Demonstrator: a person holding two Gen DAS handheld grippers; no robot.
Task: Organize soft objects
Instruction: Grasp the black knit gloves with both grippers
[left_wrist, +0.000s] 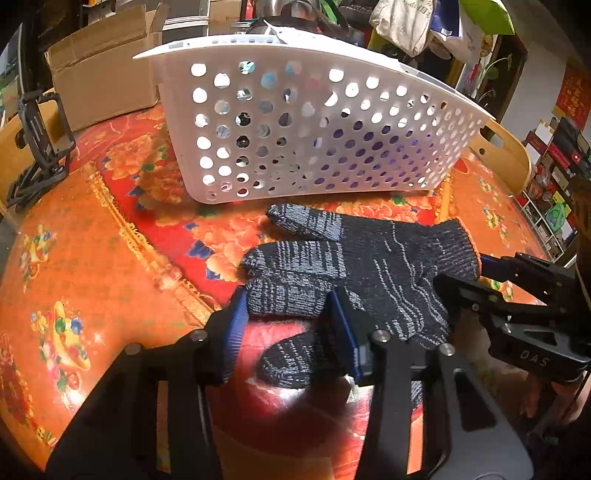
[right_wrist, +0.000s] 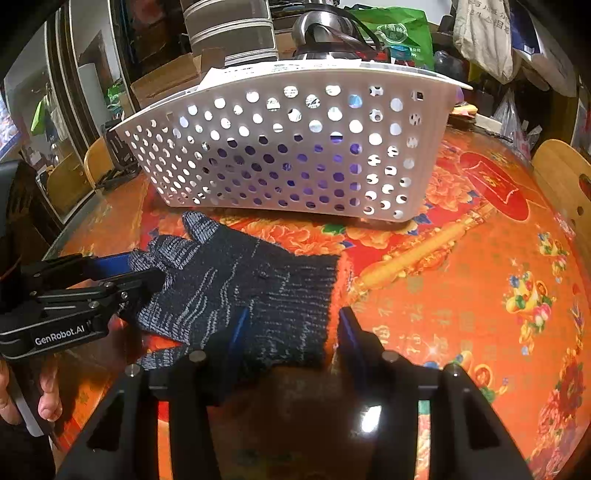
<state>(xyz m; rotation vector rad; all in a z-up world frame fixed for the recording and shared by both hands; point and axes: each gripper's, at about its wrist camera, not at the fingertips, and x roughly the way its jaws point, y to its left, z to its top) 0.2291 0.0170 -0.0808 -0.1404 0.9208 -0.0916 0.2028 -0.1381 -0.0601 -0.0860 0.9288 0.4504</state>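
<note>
A dark knit glove (left_wrist: 354, 266) with an orange cuff edge lies flat on the red and orange tablecloth, in front of a white perforated basket (left_wrist: 303, 122). My left gripper (left_wrist: 290, 325) is open, its blue pads either side of one glove finger. My right gripper (right_wrist: 291, 325) is open, its pads straddling the glove's cuff (right_wrist: 295, 291). In the right wrist view the glove (right_wrist: 229, 280) lies just before the basket (right_wrist: 295, 147), and the left gripper (right_wrist: 147, 273) comes in from the left over the glove's fingers. The right gripper's body (left_wrist: 524, 295) shows at the right of the left wrist view.
A cardboard box (left_wrist: 99, 74) stands behind the basket at the left. A black stand (left_wrist: 40, 147) sits at the table's left edge. Wooden chair backs (right_wrist: 565, 177) rise at the table's sides. Bags and clutter fill the background.
</note>
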